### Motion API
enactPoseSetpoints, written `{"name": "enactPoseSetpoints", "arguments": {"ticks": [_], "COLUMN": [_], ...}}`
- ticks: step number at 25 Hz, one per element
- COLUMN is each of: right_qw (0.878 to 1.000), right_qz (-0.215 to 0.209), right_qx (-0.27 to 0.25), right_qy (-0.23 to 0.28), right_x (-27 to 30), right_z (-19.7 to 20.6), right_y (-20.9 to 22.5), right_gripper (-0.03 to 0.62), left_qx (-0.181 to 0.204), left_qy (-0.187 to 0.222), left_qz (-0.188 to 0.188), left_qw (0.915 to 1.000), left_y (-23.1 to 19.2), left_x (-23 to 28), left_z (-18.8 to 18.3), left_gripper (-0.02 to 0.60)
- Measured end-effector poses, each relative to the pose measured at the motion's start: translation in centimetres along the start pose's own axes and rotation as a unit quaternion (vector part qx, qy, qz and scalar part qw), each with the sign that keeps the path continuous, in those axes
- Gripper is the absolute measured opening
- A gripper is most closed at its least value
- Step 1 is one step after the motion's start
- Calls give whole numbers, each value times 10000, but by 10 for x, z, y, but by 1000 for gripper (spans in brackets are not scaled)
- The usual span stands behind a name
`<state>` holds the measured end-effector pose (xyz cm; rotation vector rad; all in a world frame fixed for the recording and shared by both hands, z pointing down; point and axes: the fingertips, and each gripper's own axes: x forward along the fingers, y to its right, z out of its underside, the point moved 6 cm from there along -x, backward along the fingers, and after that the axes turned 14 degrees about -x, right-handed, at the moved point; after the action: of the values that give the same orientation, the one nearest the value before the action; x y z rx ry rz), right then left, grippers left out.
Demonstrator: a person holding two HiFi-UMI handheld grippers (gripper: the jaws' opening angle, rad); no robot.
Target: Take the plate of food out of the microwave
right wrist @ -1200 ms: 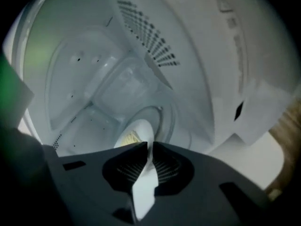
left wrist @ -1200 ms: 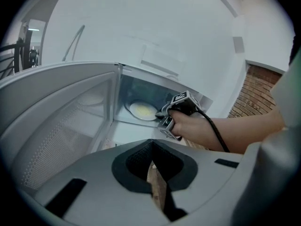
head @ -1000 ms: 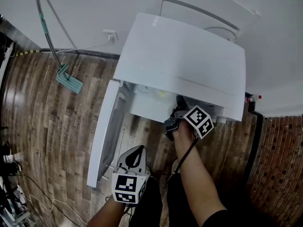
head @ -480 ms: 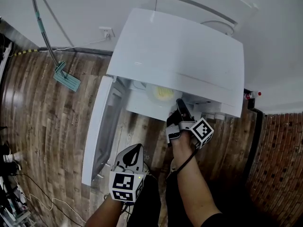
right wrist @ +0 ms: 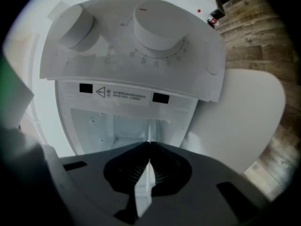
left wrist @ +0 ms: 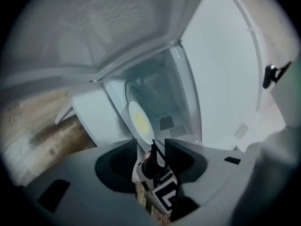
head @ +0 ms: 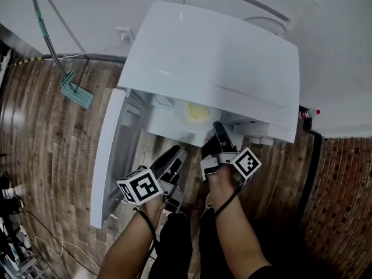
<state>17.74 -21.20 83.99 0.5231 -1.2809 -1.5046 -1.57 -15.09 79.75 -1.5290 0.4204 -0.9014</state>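
A white microwave (head: 215,57) stands with its door (head: 107,156) swung open to the left. A white plate (head: 196,114) with yellow food pokes out of the cavity's front edge. My right gripper (head: 215,132) is shut on the plate's near rim; in the right gripper view the rim shows as a thin white edge (right wrist: 141,192) between the closed jaws of that gripper (right wrist: 149,147). My left gripper (head: 176,157) hovers just left of it, its jaws opening and gripping nothing. In the left gripper view the plate (left wrist: 140,120) lies beyond the spread jaws of the left gripper (left wrist: 146,144).
A green mop (head: 74,92) lies on the wooden floor at the left, below a wall socket (head: 123,34). A small red-capped bottle (head: 307,113) sits right of the microwave. Two round knobs (right wrist: 157,25) sit on the control panel above the cavity.
The plate has come farther out of the cavity with my right gripper. My left gripper rose from low by my body to beside the right one, and its jaws opened.
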Motion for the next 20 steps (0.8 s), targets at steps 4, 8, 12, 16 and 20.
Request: {"name": "enactPoseSetpoints", "arguments": {"ticks": [4, 8, 12, 16, 20], "right_qw": [9999, 9998, 9996, 9993, 9990], "right_qz": [-94, -154, -219, -228, -245], "right_qx": [75, 139, 128, 76, 85], "right_qy": [-24, -56, -138, -287, -372], "right_x": [0, -2, -3, -2, -8], "right_z": [-2, -2, -4, -4, -4], "right_y": [2, 6, 8, 11, 10], "right_gripper": [23, 23, 23, 23, 23], "left_qx": [-832, -1570, -1572, -1933, -2123], "left_qy": [258, 613, 750, 957, 1102], "left_qz": [70, 120, 65, 303, 424], "left_qw": [9962, 9856, 9847, 9760, 9700], "left_y": [-19, -34, -43, -39, -35], "left_x": [29, 50, 65, 68, 63], "left_z": [-9, -15, -21, -22, -14], "left_gripper": [169, 169, 167, 12, 8]}}
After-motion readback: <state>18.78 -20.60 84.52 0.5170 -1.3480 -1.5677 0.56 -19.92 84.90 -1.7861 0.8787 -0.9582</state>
